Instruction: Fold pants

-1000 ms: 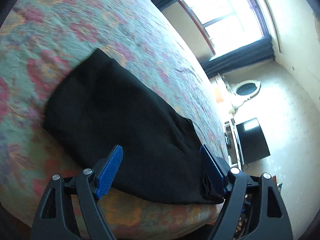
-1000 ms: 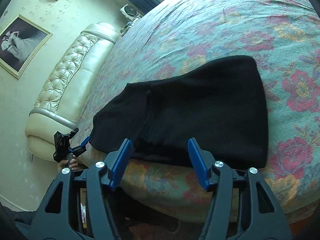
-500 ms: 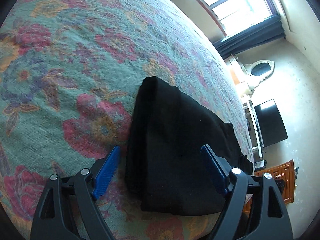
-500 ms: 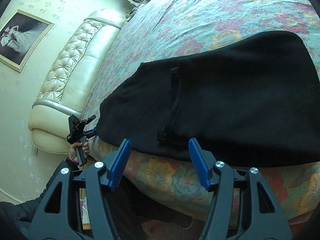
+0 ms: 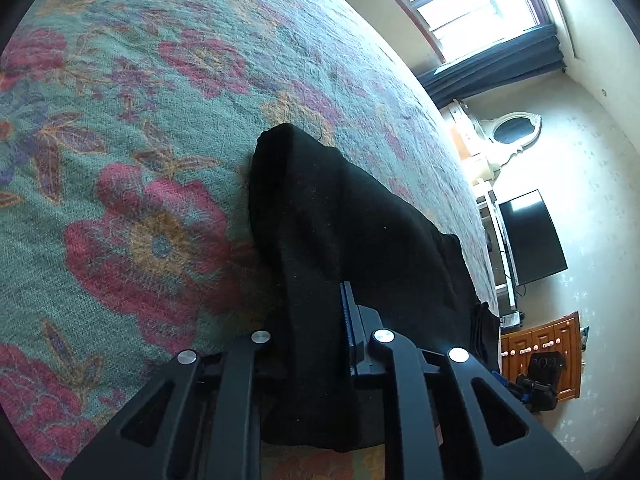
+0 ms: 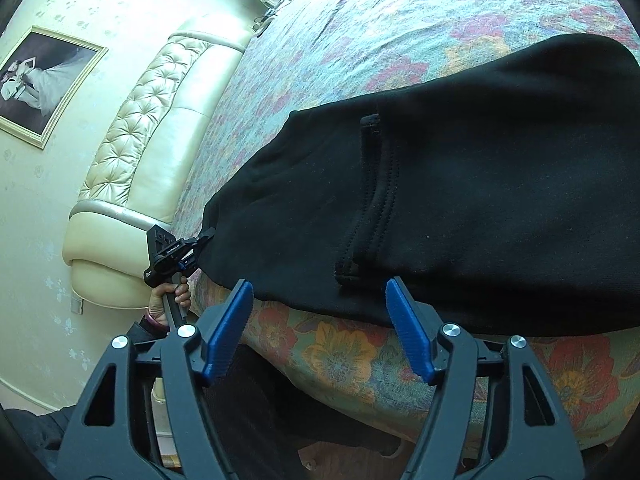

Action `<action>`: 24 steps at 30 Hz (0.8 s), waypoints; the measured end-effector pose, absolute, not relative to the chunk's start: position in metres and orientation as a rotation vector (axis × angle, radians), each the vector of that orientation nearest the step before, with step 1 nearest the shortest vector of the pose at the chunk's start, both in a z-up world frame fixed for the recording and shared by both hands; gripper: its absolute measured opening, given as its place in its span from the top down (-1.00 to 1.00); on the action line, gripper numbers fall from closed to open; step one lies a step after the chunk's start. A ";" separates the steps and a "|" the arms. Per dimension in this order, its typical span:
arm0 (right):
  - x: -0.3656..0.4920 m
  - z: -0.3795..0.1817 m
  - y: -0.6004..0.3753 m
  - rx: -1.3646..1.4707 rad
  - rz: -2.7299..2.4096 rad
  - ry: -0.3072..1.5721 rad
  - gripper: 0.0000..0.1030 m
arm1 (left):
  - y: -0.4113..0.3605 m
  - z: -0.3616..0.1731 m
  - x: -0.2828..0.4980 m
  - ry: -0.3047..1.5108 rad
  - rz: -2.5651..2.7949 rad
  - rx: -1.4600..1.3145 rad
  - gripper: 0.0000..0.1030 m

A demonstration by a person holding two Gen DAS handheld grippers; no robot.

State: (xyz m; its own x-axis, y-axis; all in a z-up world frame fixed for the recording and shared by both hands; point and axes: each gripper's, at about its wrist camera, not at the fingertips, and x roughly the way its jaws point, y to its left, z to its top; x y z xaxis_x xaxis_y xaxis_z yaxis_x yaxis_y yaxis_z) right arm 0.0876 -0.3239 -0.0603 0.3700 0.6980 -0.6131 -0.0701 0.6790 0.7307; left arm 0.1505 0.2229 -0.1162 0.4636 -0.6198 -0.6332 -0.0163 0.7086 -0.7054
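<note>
Black pants [image 5: 360, 220] lie folded near the front edge of a floral bedspread [image 5: 160, 120]. My left gripper [image 5: 314, 308] is closing on one end of them. A bunched fold of cloth is pinched between its pads and hides the left finger. From the right wrist view, the pants [image 6: 480, 180] stretch across the bed edge, a stitched seam [image 6: 372, 200] running down them. That same left gripper [image 6: 200, 240] grips the pants' far left corner, with a hand [image 6: 168, 300] on its handle. My right gripper [image 6: 319, 286] is opening just short of the pants' near edge, nothing pressed between its pads.
A cream tufted headboard [image 6: 140, 140] and a framed picture [image 6: 40, 80] stand to the left of the bed. A dark screen [image 5: 532, 236], an oval mirror [image 5: 512, 132] and a wooden cabinet [image 5: 540, 356] line the far wall. The bedspread drops away over the near edge [image 6: 340, 360].
The left gripper has moved in over the end of the pants and clamped onto the cloth. The right gripper has drawn closer to the pants' edge, its jaws a little wider.
</note>
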 end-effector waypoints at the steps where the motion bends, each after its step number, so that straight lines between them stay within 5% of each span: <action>1: 0.088 -0.059 -0.324 0.676 0.542 1.088 -0.34 | 0.221 -0.111 0.151 1.027 -0.407 -0.716 0.70; 15: 0.086 -0.043 -0.356 0.662 0.529 1.061 -0.34 | 0.075 0.026 0.165 0.859 -0.662 -0.552 0.70; 24: 0.076 -0.044 -0.391 0.707 0.520 1.034 -0.34 | -0.099 0.020 0.154 0.940 -0.801 -0.269 0.70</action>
